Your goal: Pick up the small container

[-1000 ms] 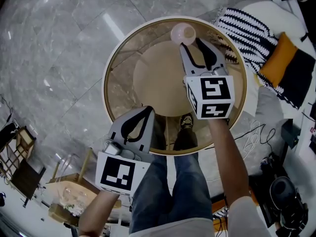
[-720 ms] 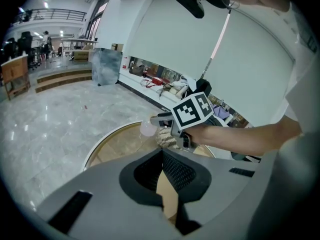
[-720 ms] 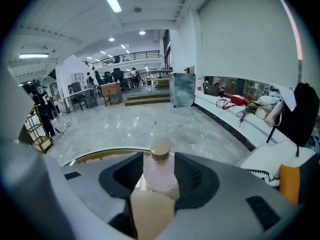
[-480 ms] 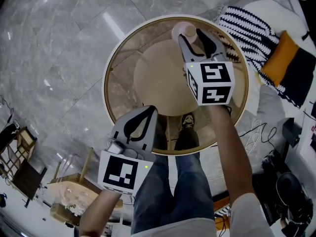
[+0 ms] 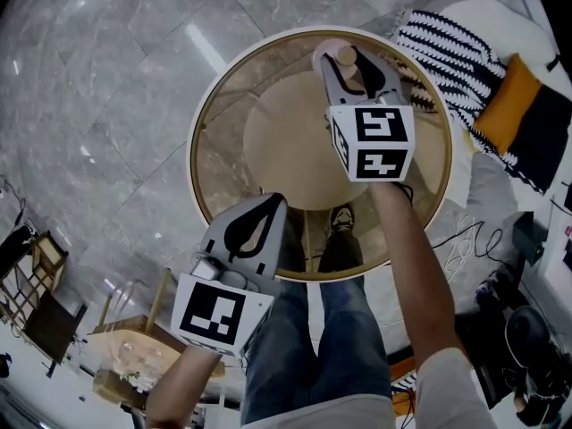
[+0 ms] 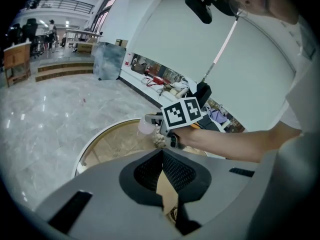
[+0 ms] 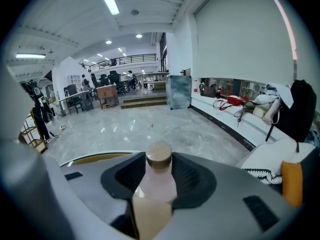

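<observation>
The small container (image 5: 332,54) is a pale pink bottle with a tan cap, standing at the far edge of the round glass-topped table (image 5: 193,150). My right gripper (image 5: 347,61) reaches over the table, its jaws closing on either side of the bottle. In the right gripper view the container (image 7: 158,176) fills the gap between the pads and touches both. My left gripper (image 5: 267,200) hangs near the table's front edge, shut and holding nothing. The left gripper view shows the container (image 6: 145,126) in front of the right gripper's marker cube.
A black-and-white striped cushion (image 5: 447,43) and an orange cushion (image 5: 506,105) lie to the right of the table. The person's legs and shoes (image 5: 335,231) show beneath the glass. A small wooden stand (image 5: 125,338) is at lower left; cables (image 5: 465,239) trail at the right.
My right gripper has moved forward from just short of the container until its jaws lie around it. The left gripper has barely shifted.
</observation>
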